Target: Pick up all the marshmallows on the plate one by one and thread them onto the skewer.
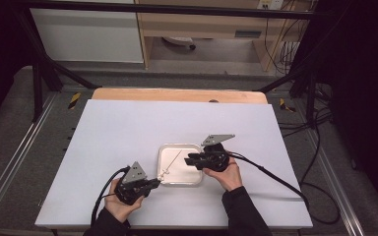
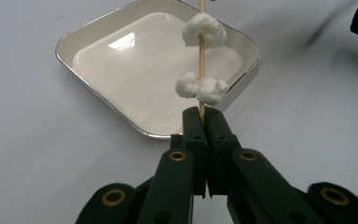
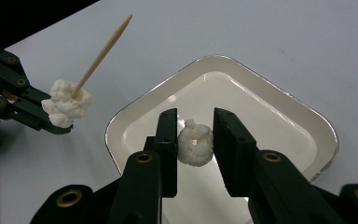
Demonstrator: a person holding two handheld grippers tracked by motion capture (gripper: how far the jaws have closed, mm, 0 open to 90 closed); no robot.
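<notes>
High view looks down from afar; both claw views closely share the white tray [image 2: 98, 95].

1. Skewer [image 2: 201, 70]: thin pale wood, matt, smooth.
2. Popcorn pieces [image 2: 204, 31]: white, puffed, rough and irregular surface; the piece [image 3: 195, 144] between the right tongs [image 3: 196, 140] looks the same.
3. Tray [image 2: 98, 37]: glossy cream-white inside, bright metallic rim, reflective.
4. Tabletop [image 1: 128, 128]: white matt sheet, smooth; bare wood edge at the far side.
5. Left tongs [image 2: 204, 135]: black matt plastic, brass-coloured rivets.
</notes>
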